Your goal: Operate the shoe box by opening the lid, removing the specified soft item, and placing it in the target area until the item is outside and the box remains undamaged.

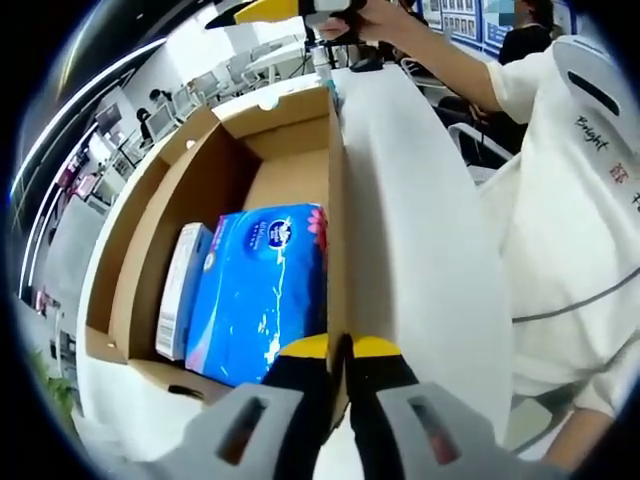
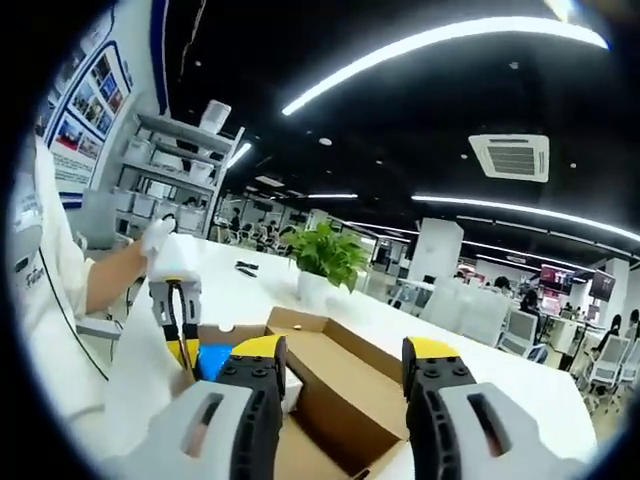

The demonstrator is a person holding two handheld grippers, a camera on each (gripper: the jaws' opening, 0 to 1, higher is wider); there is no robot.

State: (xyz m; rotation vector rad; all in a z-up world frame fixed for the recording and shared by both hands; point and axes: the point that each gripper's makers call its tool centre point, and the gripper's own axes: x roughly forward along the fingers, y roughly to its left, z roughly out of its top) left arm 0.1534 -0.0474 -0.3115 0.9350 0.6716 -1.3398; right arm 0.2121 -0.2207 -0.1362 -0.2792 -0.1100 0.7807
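Observation:
The shoe box (image 1: 190, 190) stands open, brown cardboard inside. A blue soft tissue pack (image 1: 265, 290) lies in it, with a slim white carton (image 1: 182, 290) against its left side. My left gripper (image 1: 340, 348) is shut on the edge of the white lid (image 1: 420, 230), which stands upright on the right. My right gripper (image 1: 262, 12) hovers beyond the box's far end in a person's hand. In the right gripper view my right gripper (image 2: 345, 355) is open and empty above the box (image 2: 340, 385). There the left gripper (image 2: 182, 345) pinches the lid beside the blue pack (image 2: 208, 362).
The box rests on a white table (image 2: 250, 290). A potted green plant (image 2: 325, 255) stands behind the box, with a small dark object (image 2: 246, 267) lying near it. The person in a white shirt (image 1: 570, 200) stands close beside the lid. Shelves and desks fill the office behind.

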